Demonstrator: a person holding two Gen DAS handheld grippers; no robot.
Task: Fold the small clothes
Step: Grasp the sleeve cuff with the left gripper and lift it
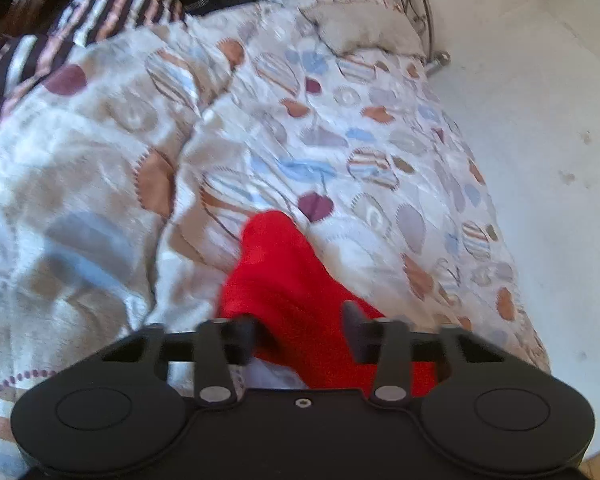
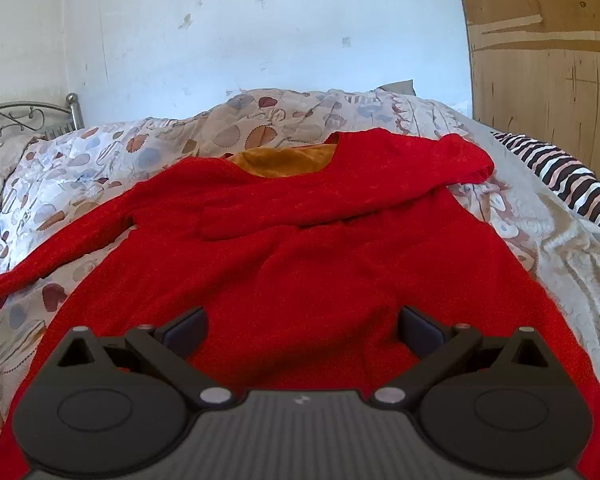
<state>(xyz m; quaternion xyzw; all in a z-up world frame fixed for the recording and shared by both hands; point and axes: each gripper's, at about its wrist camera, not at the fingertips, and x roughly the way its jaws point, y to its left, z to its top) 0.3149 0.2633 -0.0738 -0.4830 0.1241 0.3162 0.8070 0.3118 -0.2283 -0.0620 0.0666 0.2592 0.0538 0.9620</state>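
While the red sweater [image 2: 300, 248] lies spread face-up on the patterned quilt [image 2: 80, 168] of the bed, one sleeve is already laid across the chest and the other sleeve [image 2: 52, 256] trails out to the left of the right wrist view. The left tool [image 1: 300, 340] has that trailing sleeve's cuff [image 1: 276, 280] between its fingers; the jaws stand fairly narrow, but blur keeps me from telling whether the pads truly press on the knit. The right tool [image 2: 302, 330] hangs with its jaws wide over the lower body of the sweater, holding nothing.

The step in hand looks like folding the second sleeve inward. To do it well, the left tool should take a firm bite on both layers of the cuff, not just the top one, then lift only enough to clear the quilt and carry the sleeve across so it lands flat over the first. The knit is soft and will drag the shoulder with it, so the right tool can pin the body near the hem. The loose quilt beneath may bunch; a slow, low sweep helps.
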